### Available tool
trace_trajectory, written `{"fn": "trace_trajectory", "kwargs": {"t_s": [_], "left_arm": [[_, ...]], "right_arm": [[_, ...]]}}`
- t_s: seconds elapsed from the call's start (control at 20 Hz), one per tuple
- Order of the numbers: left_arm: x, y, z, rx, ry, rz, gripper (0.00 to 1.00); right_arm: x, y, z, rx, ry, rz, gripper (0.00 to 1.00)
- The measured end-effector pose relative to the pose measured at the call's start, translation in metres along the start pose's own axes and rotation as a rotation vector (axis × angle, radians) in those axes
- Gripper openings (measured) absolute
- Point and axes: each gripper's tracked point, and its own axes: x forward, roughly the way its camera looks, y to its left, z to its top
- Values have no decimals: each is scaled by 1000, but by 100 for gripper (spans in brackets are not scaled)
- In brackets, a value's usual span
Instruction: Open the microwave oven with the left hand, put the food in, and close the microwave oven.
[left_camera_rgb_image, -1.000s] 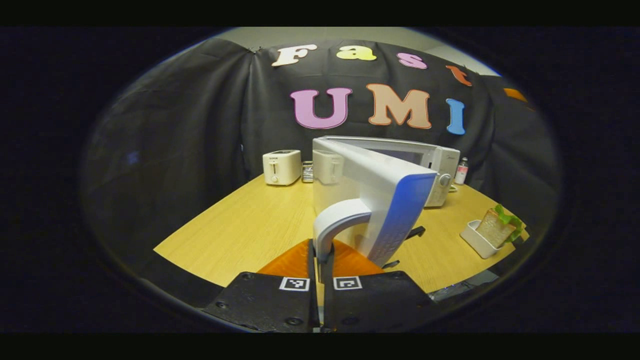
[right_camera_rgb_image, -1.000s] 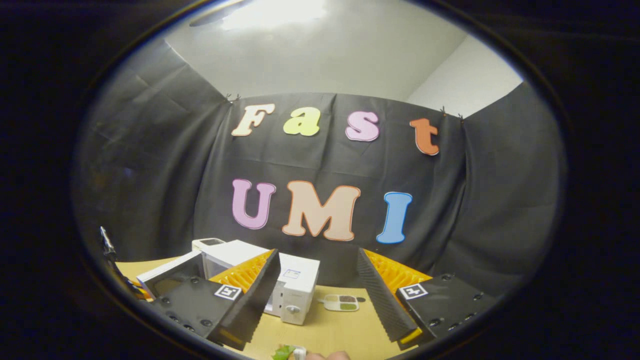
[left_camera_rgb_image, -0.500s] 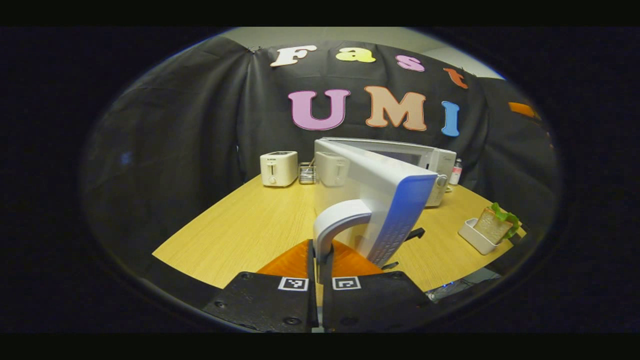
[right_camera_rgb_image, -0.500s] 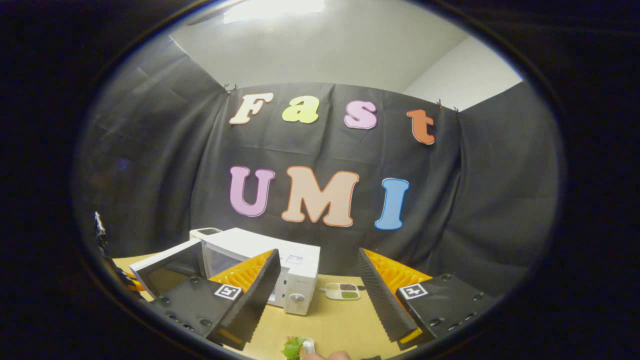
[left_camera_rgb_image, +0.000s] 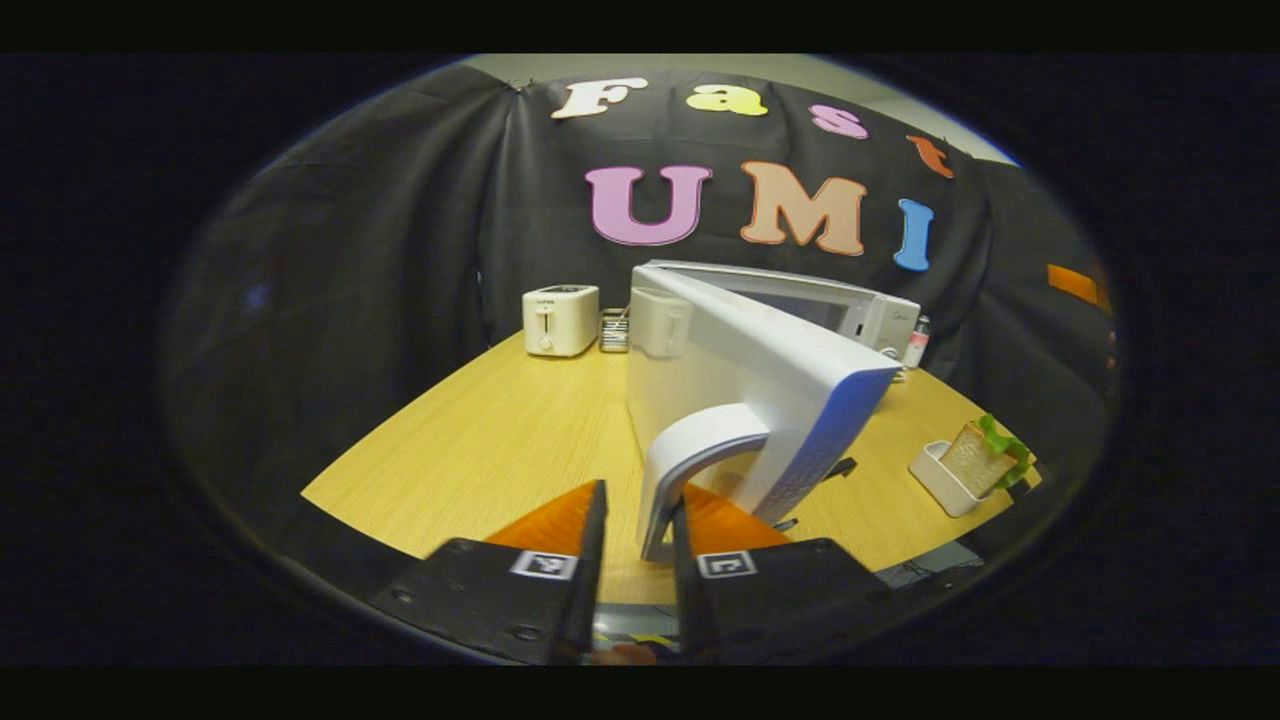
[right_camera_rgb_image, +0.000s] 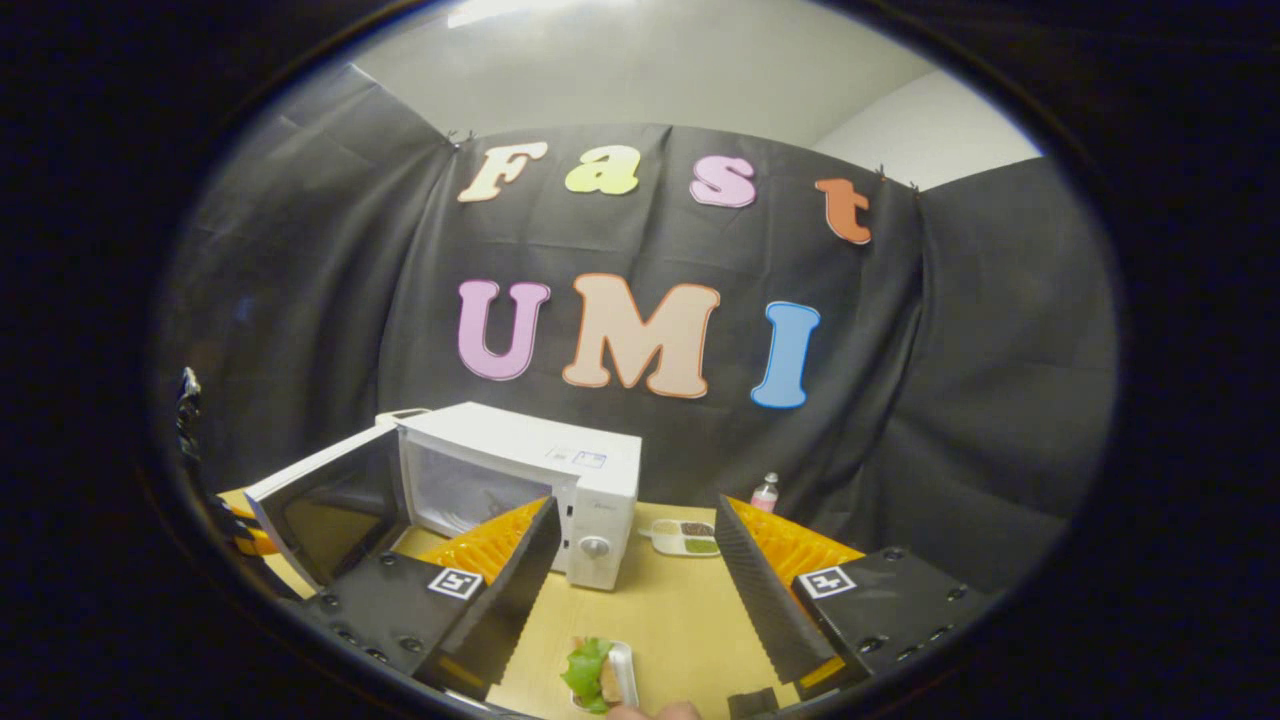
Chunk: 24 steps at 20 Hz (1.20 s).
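White microwave oven (right_camera_rgb_image: 520, 480), door swung wide: left gripper (left_camera_rgb_image: 636, 545) jaws newly parted off curved grey handle (left_camera_rgb_image: 690, 450) between them; right gripper (right_camera_rgb_image: 635, 590) jaws wide, empty, above sandwich in white tray (right_camera_rgb_image: 598, 675).

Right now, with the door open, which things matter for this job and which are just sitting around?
Job things:
microwave oven
door handle
sandwich in its white tray
left claw
right claw

Lying about:
toaster
small bottle
divided dish

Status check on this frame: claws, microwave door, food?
Left claw open, straddling door handle. Right claw open above sandwich. Microwave door open; nothing blocking.
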Motion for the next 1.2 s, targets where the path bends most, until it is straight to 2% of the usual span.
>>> {"fn": "trace_trajectory", "kwargs": {"t_s": [0.1,0.15,0.25,0.5,0.7,0.85,1.1,1.2], "left_arm": [[-7,1,13,17,-33,0,68],[-8,-4,17,23,-42,-11,89],[-14,-5,23,54,-48,-15,96],[-39,-2,36,91,-60,-16,96],[-60,-3,70,159,-139,-14,95],[-73,-1,104,156,-201,-5,93],[-88,5,157,159,-306,39,100],[-95,6,175,152,-339,43,97]], "right_arm": [[0,2,-9,-5,16,9,97],[0,3,-14,-9,28,14,97],[2,8,-25,-15,47,28,97],[4,16,-62,-24,117,53,98],[4,23,-97,-37,177,71,97],[3,26,-135,-48,251,83,98],[-3,28,-192,-74,349,91,98],[-4,29,-211,-74,383,91,99]]}}
